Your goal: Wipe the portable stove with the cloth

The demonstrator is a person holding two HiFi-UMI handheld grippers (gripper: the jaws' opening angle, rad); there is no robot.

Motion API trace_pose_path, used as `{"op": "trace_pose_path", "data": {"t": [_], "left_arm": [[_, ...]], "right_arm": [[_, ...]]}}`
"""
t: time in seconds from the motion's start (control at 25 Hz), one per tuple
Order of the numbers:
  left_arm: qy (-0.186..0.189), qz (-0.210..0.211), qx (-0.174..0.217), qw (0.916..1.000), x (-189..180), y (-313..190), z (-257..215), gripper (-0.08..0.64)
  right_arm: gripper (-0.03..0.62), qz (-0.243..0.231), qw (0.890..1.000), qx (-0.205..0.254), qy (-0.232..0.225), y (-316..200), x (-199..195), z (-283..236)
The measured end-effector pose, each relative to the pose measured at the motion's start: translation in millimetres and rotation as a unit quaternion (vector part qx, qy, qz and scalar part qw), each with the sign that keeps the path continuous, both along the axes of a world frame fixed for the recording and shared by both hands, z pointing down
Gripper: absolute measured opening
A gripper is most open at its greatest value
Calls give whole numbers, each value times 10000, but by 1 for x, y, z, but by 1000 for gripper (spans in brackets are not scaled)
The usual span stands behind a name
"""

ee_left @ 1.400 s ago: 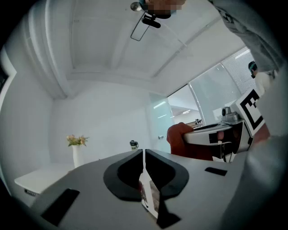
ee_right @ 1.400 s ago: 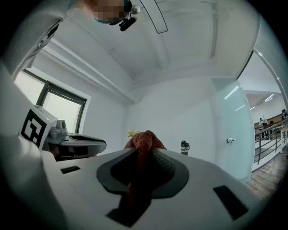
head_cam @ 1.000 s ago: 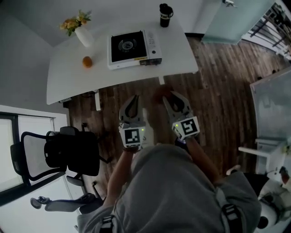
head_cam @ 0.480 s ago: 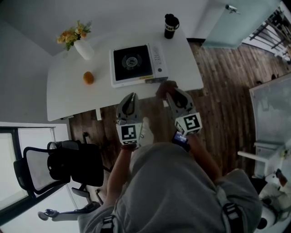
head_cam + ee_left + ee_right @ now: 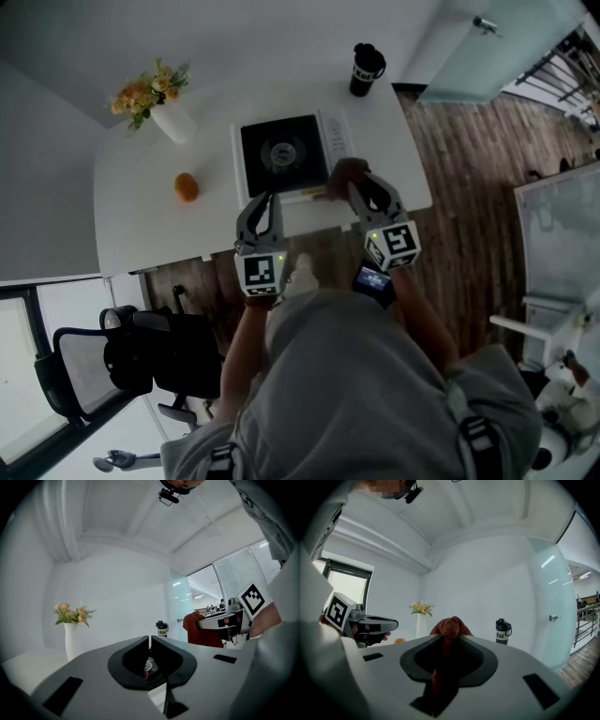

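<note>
The portable stove, white with a black top and round burner, sits on the white table. In the head view my right gripper is shut on a dark red cloth that bunches at its tips by the stove's near right corner. The cloth fills the jaws in the right gripper view. My left gripper is shut and holds nothing, just in front of the stove's near edge. Its jaws meet in the left gripper view, where the cloth hangs from the right gripper.
A black flask stands at the table's far right corner. A white vase of flowers and an orange are left of the stove. A black office chair stands on the floor at lower left.
Both grippers have moved forward together from over the wooden floor to the table's near edge, up to the stove. The cloth stayed in the right gripper.
</note>
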State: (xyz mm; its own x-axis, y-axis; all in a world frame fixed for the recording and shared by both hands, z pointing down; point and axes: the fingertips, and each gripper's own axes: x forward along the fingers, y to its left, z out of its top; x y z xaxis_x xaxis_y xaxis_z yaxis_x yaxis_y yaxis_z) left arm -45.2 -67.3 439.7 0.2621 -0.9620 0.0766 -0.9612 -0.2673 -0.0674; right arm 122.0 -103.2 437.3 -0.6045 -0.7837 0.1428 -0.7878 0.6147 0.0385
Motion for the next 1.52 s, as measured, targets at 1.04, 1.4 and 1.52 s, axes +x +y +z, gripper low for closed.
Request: {"op": "trace_pose_path", "data": {"t": [1.04,1.4,1.52], "left_arm": [[-474,493,-1234,9900,-48,-55,110,103],[-633,630,-1352,9868,-50,-54,127,150],[-679,575,-1386,9863,-51,-55,131,155]], "right_arm": [[97,-823,9648,-1546,1961,-229,-21,104],[100,-1090,9449,-2171,2195,-249,-30,137],[98,-1234,9408,-2222,2242,-246,-31,139]]}}
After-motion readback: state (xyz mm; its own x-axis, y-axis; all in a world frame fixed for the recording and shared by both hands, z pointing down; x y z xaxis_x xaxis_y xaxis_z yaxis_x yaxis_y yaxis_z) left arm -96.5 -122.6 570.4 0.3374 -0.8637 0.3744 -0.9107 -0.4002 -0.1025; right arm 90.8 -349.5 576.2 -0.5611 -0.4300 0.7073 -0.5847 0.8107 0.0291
